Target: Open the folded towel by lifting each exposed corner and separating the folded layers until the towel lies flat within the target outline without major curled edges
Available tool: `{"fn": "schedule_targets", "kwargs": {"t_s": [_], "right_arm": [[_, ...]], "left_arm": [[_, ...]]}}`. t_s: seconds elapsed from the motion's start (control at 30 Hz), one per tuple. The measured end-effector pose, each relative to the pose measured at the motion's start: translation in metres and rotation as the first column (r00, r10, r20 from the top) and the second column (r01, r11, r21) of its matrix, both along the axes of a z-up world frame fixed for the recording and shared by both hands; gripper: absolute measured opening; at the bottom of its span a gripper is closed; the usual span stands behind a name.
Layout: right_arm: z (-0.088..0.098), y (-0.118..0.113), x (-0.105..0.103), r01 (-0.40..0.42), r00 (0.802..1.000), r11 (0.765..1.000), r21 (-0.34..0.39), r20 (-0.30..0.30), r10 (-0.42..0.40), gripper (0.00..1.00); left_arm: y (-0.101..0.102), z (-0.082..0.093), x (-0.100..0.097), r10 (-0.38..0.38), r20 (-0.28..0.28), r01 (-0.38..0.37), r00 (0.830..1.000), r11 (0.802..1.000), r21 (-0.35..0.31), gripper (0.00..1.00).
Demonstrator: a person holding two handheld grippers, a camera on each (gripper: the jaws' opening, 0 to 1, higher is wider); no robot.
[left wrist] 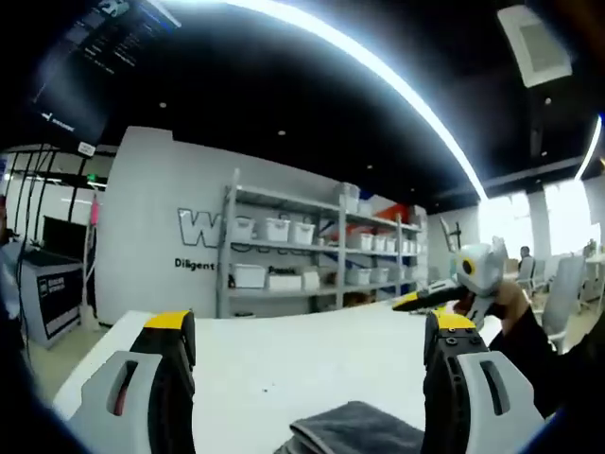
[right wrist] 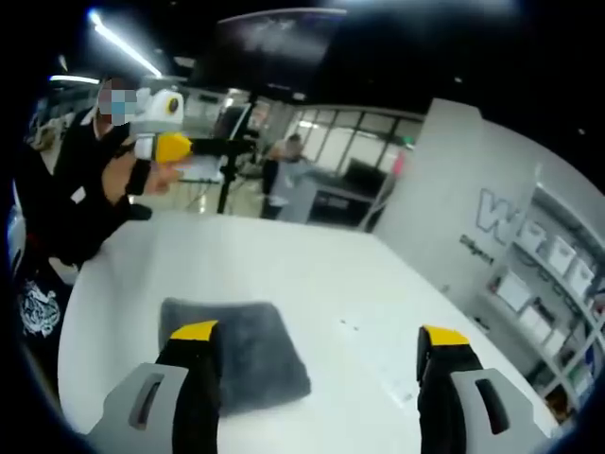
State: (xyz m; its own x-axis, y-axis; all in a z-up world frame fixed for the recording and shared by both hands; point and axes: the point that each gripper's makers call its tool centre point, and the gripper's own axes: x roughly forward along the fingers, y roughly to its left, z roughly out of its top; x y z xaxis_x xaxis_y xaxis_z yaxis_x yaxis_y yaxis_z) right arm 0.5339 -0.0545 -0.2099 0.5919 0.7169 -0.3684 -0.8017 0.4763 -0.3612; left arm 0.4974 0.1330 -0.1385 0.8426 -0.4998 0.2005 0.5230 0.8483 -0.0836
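A dark grey folded towel (right wrist: 236, 355) lies on the white table (right wrist: 359, 284), a thick square with soft edges. My right gripper (right wrist: 319, 333) hangs above the table, open and empty, its left jaw over the towel's near right part. In the left gripper view only the towel's far edge (left wrist: 354, 430) shows, at the bottom, between the open, empty jaws of my left gripper (left wrist: 312, 326). A hand holds the right gripper (left wrist: 468, 274) raised at the far right of that view. The left gripper (right wrist: 161, 128) shows raised at the upper left of the right gripper view.
The person in black (right wrist: 76, 189) stands at the table's edge behind the towel. Metal shelves with white bins (left wrist: 284, 255) line the grey wall. Another person (right wrist: 284, 170) stands by a desk, near a black stand (right wrist: 227, 180).
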Motion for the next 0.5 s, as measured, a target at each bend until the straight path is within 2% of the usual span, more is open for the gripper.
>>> {"fn": "schedule_targets", "kwargs": {"t_s": [0.07,0.13,0.2,0.4,0.5], "right_arm": [[0.000,0.000,0.001,-0.006,1.000,1.000,-0.026,-0.001,0.006,0.84],[0.000,-0.004,0.007,0.007,1.000,0.996,-0.091,-0.005,-0.007,0.84],[0.003,-0.003,0.011,0.001,1.000,0.992,-0.127,-0.002,-0.001,0.84],[0.009,0.005,0.016,-0.022,1.000,0.984,-0.177,-0.012,0.020,0.84],[0.009,0.008,0.015,-0.034,0.999,0.981,-0.189,-0.025,0.030,0.84]], "left_arm": [[-0.003,-0.003,-0.004,-0.018,-0.009,0.018,1.000,1.000,-0.020,1.00],[-0.002,-0.006,-0.010,-0.012,-0.010,0.012,1.000,0.998,-0.069,1.00],[-0.002,-0.012,-0.014,-0.005,-0.018,0.004,1.000,0.996,-0.088,1.00],[-0.005,-0.035,-0.024,-0.010,-0.062,-0.003,0.998,0.980,-0.201,1.00],[-0.012,-0.044,-0.033,-0.025,-0.073,0.009,0.997,0.979,-0.204,1.00]]}}
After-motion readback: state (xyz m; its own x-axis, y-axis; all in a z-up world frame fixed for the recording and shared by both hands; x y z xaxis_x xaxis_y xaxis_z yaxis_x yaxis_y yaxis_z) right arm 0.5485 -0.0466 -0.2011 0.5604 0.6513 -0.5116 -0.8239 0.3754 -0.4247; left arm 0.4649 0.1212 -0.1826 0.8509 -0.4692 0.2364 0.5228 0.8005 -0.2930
